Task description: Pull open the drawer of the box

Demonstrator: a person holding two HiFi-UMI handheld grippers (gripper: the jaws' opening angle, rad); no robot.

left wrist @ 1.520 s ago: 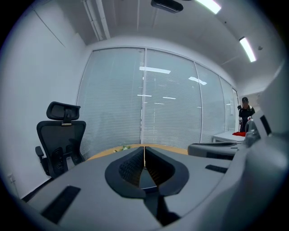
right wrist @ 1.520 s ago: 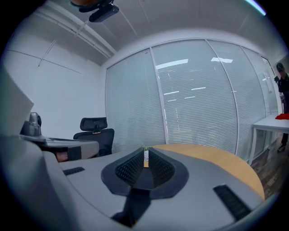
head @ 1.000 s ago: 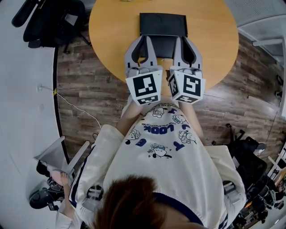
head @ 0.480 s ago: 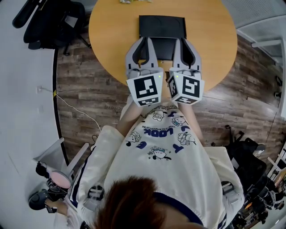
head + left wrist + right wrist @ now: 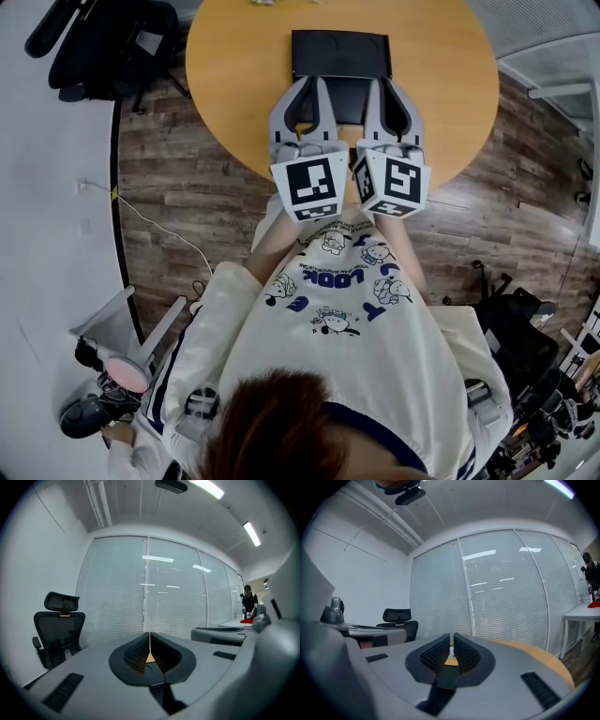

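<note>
Round orange-tan table top (image 5: 234, 66): wood-look, smooth, low satin sheen.
Flat black box (image 5: 340, 52): matt, no glare, plastic-like; exact material not clear.
Grey moulded-plastic left gripper (image 5: 149, 644) and matching right gripper (image 5: 452, 644): smooth shells, matt finish.
Black jaw pads (image 5: 133, 654): finely ribbed, rubbery look, dull.
Black-and-white marker cubes (image 5: 309, 186): flat print, matt, paper-like faces.
White printed sweatshirt (image 5: 337, 375): soft knit cloth, blue figures printed on.
Dark brown plank floor (image 5: 178, 202): visible wood grain, worn matt.
Pale grey floor strip (image 5: 56, 234): smooth, even, no texture.
Black office chair (image 5: 58, 625): hard dull plastic frame.
White slatted blinds (image 5: 117, 592): thin slats, light reflections across them.
</note>
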